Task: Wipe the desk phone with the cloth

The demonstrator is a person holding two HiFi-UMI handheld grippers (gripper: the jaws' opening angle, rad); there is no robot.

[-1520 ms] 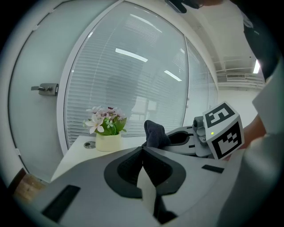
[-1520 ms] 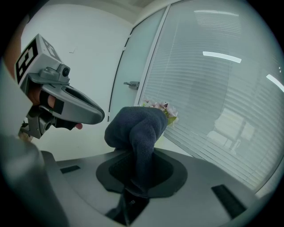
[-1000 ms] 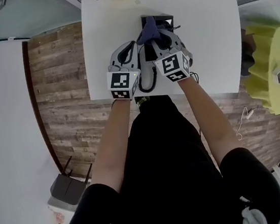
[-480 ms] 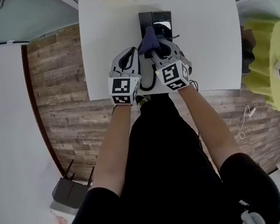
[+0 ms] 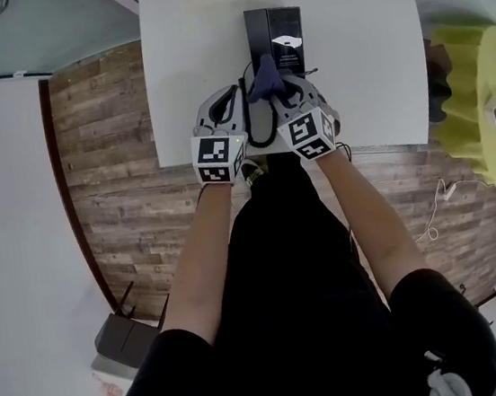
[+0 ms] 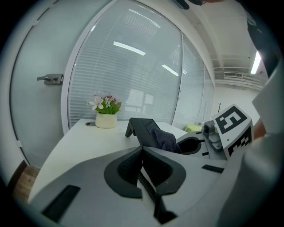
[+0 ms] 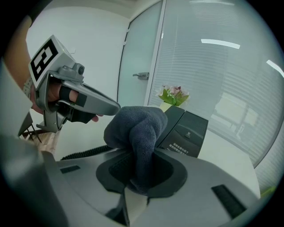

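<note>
- Phone [image 5: 274, 28], black with a glossy slanted face and small white print, stood on the white worktop [image 5: 186, 74] just past both grippers; its coiled cord [image 5: 262, 132] trailed back between them.
- Cloth [image 7: 135, 126], dark blue and bunched, was clamped in the right gripper's [image 5: 282, 96] fingers at the phone's near end; whether it touched the phone I could not tell.
- Left gripper [image 6: 142, 150] fingers were pressed together.
- White pot [image 6: 105, 120] at the worktop's far edge held small flowers.
</note>
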